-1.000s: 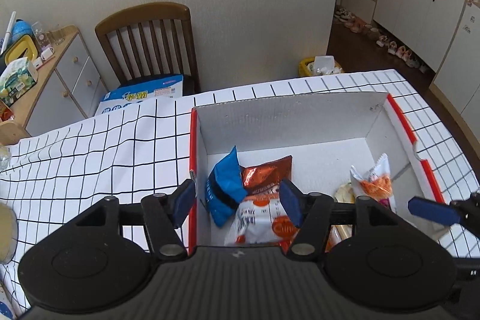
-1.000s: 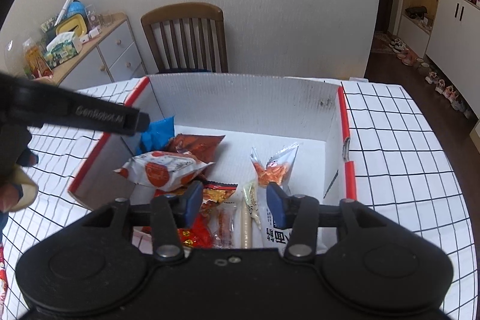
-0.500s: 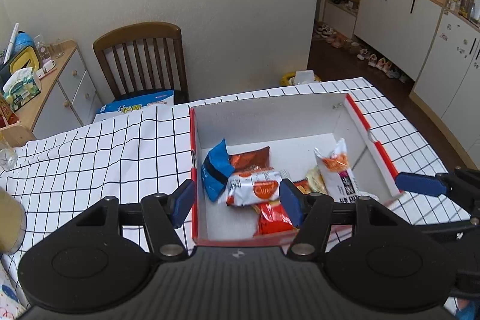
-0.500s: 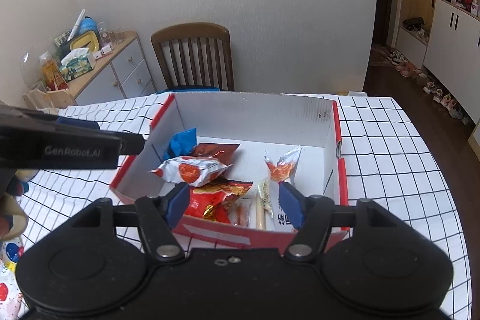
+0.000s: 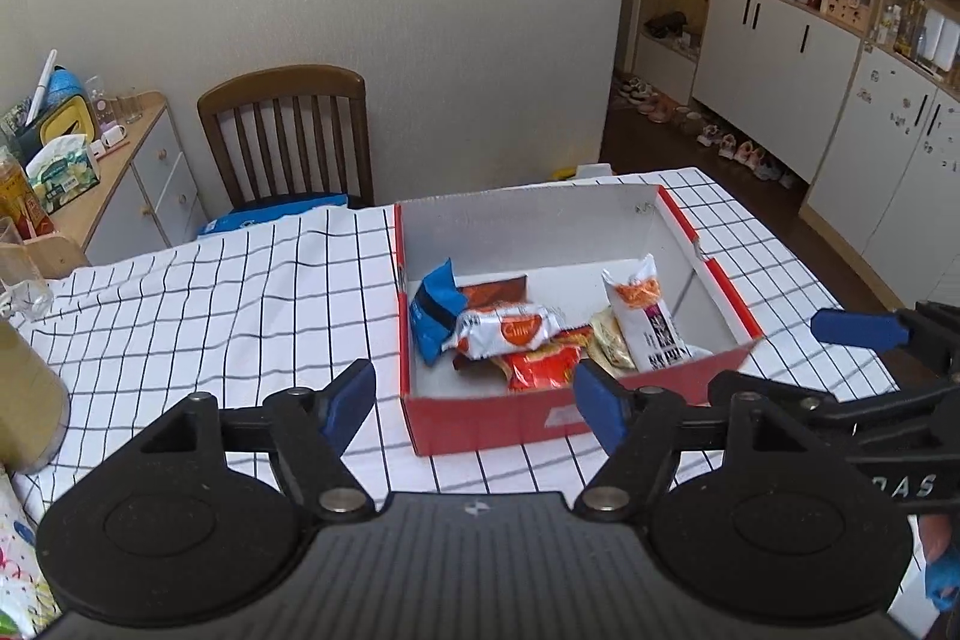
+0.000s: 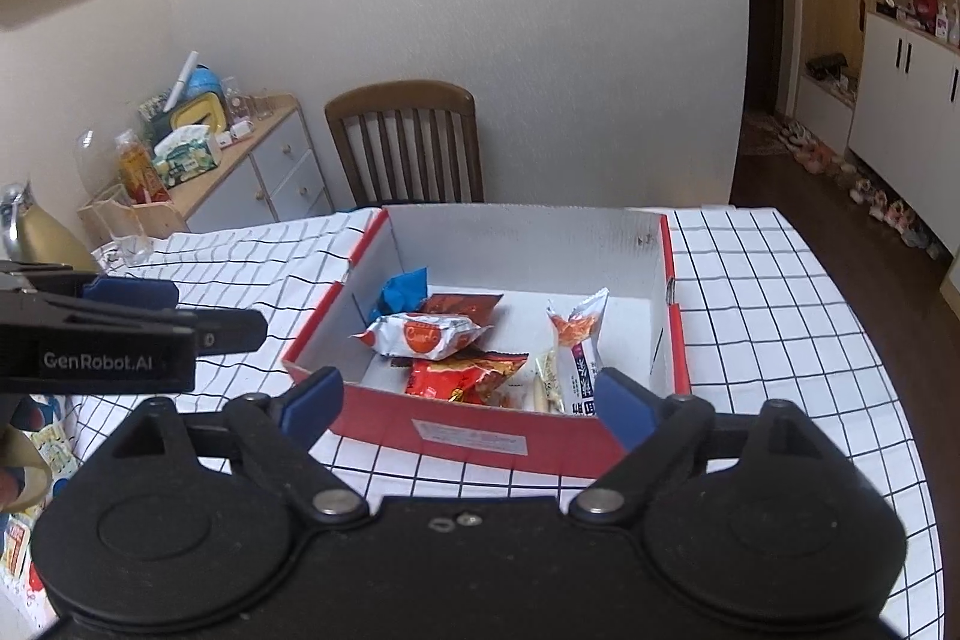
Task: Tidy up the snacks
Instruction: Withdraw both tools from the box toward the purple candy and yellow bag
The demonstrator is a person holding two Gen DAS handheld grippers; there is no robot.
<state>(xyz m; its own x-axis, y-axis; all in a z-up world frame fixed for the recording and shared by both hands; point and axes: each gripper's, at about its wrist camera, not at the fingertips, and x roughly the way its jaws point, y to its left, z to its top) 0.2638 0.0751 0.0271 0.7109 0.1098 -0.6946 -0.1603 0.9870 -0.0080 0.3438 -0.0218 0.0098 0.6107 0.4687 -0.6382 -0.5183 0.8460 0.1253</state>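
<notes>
My left gripper (image 5: 474, 400) is opening and holds nothing; my right gripper (image 6: 468, 403) is also opening, empty. Both hang near the front wall of the red box (image 6: 480, 436), where the snack packets (image 6: 423, 334) lie on the checked tablecloth (image 5: 240, 304).

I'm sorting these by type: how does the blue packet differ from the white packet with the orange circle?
The blue packet leans against the box's left wall; the white packet lies flat across other snacks. Blue is plain with a dark band; white bears an orange circle. Both are sealed and inside the box.
</notes>
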